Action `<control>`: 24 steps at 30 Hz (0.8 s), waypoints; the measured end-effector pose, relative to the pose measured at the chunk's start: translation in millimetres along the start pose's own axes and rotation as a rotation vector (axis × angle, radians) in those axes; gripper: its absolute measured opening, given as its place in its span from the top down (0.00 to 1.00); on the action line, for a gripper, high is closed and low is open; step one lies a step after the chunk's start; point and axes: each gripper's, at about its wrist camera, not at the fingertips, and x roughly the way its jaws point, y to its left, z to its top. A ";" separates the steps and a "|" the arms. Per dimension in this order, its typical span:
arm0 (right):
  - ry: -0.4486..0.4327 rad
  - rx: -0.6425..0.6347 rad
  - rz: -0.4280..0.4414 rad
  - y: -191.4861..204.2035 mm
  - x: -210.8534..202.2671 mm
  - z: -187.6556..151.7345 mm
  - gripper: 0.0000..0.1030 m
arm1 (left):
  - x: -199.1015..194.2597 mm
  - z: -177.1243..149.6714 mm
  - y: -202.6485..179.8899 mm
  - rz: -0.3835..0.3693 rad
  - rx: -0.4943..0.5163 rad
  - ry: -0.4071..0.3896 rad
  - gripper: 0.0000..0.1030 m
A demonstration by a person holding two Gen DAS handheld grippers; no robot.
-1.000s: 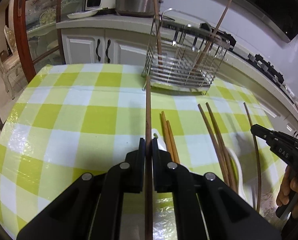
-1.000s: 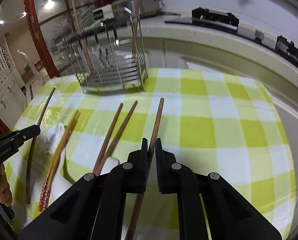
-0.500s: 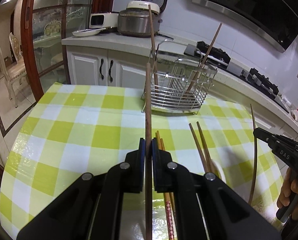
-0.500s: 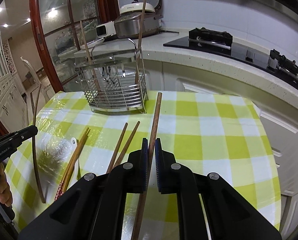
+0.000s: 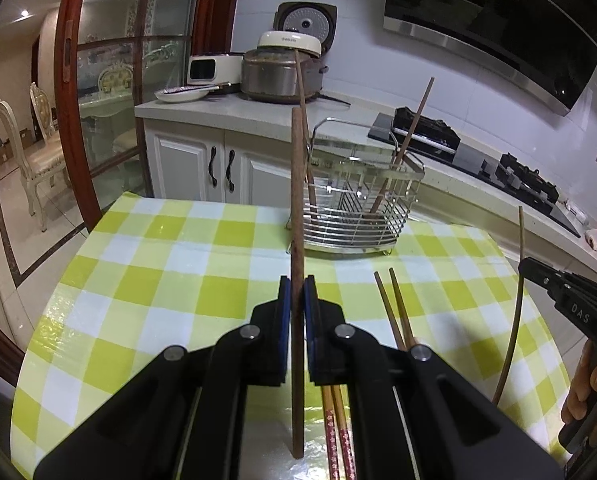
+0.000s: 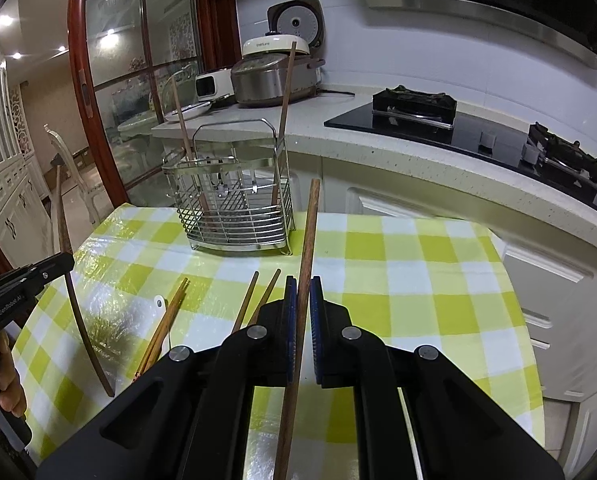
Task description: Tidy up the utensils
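Note:
My left gripper (image 5: 297,284) is shut on a dark brown chopstick (image 5: 296,208), held up above the table. It also shows at the left of the right wrist view (image 6: 64,262). My right gripper (image 6: 303,284) is shut on another dark brown chopstick (image 6: 308,232), also lifted; it shows at the right of the left wrist view (image 5: 524,266), chopstick (image 5: 516,300) hanging from it. A wire utensil basket (image 5: 358,204) (image 6: 234,200) stands at the table's far side with two chopsticks upright in it. A brown pair (image 5: 392,308) (image 6: 258,300) and an orange-red pair (image 5: 338,432) (image 6: 164,324) lie on the table.
The round table has a yellow-green check cloth (image 5: 170,280) (image 6: 418,280). A white spoon handle (image 6: 159,303) lies by the orange pair. Behind are a counter with rice cookers (image 5: 282,76), a gas hob (image 6: 414,102) and white cabinets (image 5: 218,168).
Both grippers have risen and pulled back from the table, each lifting its chopstick with it. The basket now looks farther off.

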 end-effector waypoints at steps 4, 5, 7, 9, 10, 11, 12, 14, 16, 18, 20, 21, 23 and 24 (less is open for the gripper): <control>-0.018 0.000 0.000 0.2 -6.8 2.8 0.92 | -4.9 2.3 -0.8 -0.003 -0.001 -0.014 0.93; -0.022 -0.002 0.001 0.4 -8.7 3.5 0.92 | -6.2 2.7 -1.4 -0.004 0.000 -0.017 0.93; -0.028 -0.003 0.001 1.1 -11.4 4.6 0.92 | -8.0 3.5 -2.5 -0.005 0.000 -0.021 0.93; -0.036 -0.008 -0.001 1.8 -14.3 5.4 0.92 | -9.6 4.1 -2.9 -0.007 0.001 -0.024 0.93; -0.039 -0.008 0.001 2.6 -15.9 5.3 0.92 | -10.4 4.2 -3.2 -0.007 0.001 -0.026 0.93; -0.041 -0.008 0.001 2.8 -17.0 5.6 0.92 | -10.6 4.4 -3.7 -0.007 0.001 -0.027 0.93; -0.044 -0.008 0.001 3.0 -17.9 5.9 0.92 | -11.5 4.5 -4.0 -0.007 0.001 -0.029 0.93; -0.048 -0.007 0.004 2.6 -19.8 6.9 0.92 | -12.6 5.1 -4.3 -0.010 -0.001 -0.032 0.93; -0.053 -0.008 0.004 2.6 -22.0 8.0 0.92 | -13.5 6.3 -4.5 -0.012 -0.004 -0.035 0.93; -0.057 -0.008 0.006 2.0 -23.3 9.2 0.92 | -14.7 7.4 -5.0 -0.014 -0.005 -0.039 0.93; -0.062 -0.009 0.007 2.6 -25.6 10.4 0.92 | -16.3 9.3 -6.3 -0.021 -0.006 -0.045 0.93; -0.064 -0.010 0.007 3.0 -26.0 11.0 0.92 | -17.0 9.5 -6.9 -0.023 -0.006 -0.046 0.93; -0.069 -0.012 0.008 3.4 -27.3 12.6 0.92 | -18.6 11.6 -8.8 -0.027 -0.003 -0.053 0.93; -0.071 -0.013 0.009 3.4 -27.8 14.0 0.92 | -19.3 12.9 -10.2 -0.029 0.000 -0.056 0.93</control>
